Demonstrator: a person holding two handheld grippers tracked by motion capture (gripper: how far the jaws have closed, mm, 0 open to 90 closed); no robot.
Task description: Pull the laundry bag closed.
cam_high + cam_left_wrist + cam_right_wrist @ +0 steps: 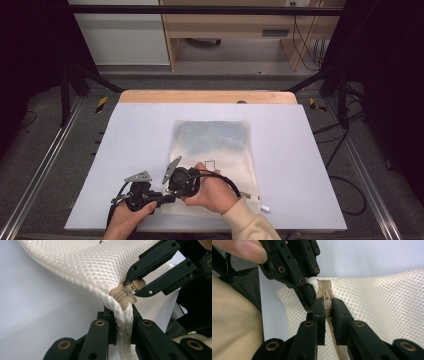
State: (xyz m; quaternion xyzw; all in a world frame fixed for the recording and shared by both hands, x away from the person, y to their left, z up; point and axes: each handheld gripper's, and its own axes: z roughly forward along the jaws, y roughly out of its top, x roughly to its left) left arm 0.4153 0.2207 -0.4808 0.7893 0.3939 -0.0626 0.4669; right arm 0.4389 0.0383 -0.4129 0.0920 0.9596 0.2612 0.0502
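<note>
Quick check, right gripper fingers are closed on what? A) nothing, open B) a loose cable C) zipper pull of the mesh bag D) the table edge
C: in the right gripper view the right gripper has its fingers pinched on the tan zipper pull at the corner of the white mesh bag.

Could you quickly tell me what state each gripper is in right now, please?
Left gripper: shut on the mesh bag edge, just below the zipper end.
Right gripper: shut on the zipper pull.

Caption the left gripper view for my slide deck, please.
Left gripper clamps the mesh bag edge; right gripper pinches the zipper pull.
</note>
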